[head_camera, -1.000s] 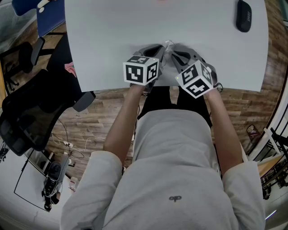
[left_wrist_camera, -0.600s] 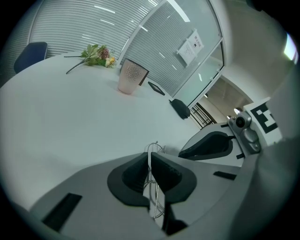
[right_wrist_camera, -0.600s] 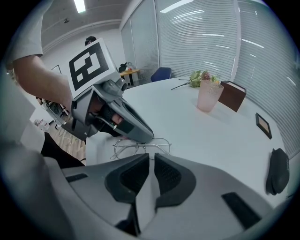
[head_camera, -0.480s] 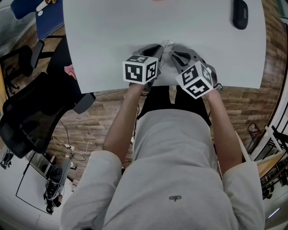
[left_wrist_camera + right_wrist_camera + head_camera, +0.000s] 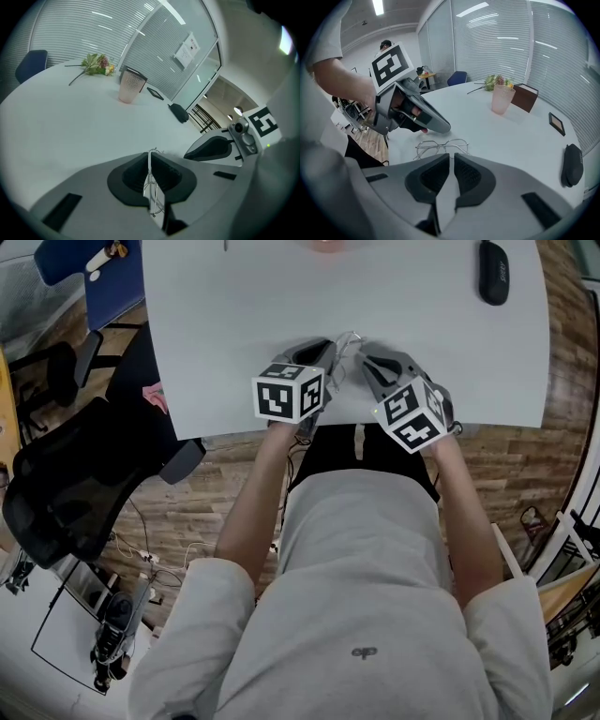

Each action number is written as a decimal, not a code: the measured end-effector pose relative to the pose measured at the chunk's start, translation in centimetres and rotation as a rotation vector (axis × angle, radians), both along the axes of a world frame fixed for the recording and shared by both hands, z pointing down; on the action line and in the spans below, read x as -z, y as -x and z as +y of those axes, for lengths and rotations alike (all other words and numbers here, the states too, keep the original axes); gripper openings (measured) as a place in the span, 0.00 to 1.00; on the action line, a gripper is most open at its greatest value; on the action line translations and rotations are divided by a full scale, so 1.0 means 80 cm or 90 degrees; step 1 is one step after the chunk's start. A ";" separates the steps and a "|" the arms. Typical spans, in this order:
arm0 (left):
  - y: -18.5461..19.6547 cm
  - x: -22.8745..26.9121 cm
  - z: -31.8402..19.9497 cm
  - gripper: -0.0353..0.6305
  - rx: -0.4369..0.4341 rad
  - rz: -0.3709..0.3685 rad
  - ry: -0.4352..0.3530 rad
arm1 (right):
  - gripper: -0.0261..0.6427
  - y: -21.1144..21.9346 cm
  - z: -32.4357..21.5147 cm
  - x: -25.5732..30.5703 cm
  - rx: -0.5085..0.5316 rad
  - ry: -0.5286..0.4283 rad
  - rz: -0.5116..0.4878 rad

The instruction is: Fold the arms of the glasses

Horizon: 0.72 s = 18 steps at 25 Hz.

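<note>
Over table, left gripper jaws pinch glasses; right gripper, tilted down, barely parted.

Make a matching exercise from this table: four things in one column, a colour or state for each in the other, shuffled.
Things:
1. glasses
2. cup
3. case
4. flowers

States:
A. black, lying flat
B. pinched by the left gripper
C. green-leaved, lying on the table
D. pink, upright

Pairs: 1-B, 2-D, 3-A, 4-C
</note>
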<state>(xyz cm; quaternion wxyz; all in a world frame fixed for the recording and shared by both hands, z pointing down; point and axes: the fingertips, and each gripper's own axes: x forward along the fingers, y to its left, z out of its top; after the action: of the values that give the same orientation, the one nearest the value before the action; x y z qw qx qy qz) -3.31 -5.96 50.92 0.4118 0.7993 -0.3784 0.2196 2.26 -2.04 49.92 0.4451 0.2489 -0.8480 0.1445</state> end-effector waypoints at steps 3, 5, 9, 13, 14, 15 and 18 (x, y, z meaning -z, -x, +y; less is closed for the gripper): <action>0.006 0.013 0.002 0.09 0.009 -0.004 -0.014 | 0.09 -0.004 0.000 0.004 -0.001 -0.005 -0.007; 0.010 0.019 0.006 0.09 0.013 -0.009 -0.020 | 0.09 -0.007 0.001 0.006 0.002 -0.009 -0.008; 0.018 0.031 0.021 0.09 0.027 -0.020 -0.027 | 0.08 -0.007 0.004 0.016 0.014 -0.018 -0.019; 0.016 0.046 0.043 0.09 0.044 -0.030 -0.037 | 0.08 -0.011 0.011 0.029 0.030 -0.030 -0.032; 0.012 0.050 0.050 0.09 0.047 -0.033 -0.039 | 0.08 -0.014 0.015 0.034 0.033 -0.033 -0.036; 0.008 0.054 0.058 0.09 0.050 -0.036 -0.042 | 0.07 -0.018 0.018 0.038 0.036 -0.036 -0.041; -0.005 0.070 0.078 0.09 0.064 -0.039 -0.053 | 0.06 -0.027 0.023 0.056 0.050 -0.049 -0.056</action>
<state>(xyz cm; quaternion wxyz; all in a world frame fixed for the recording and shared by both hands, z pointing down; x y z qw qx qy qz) -2.92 0.27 45.34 0.3769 0.7886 -0.4394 0.2071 4.43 -0.23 45.47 0.4028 0.2252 -0.8809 0.1052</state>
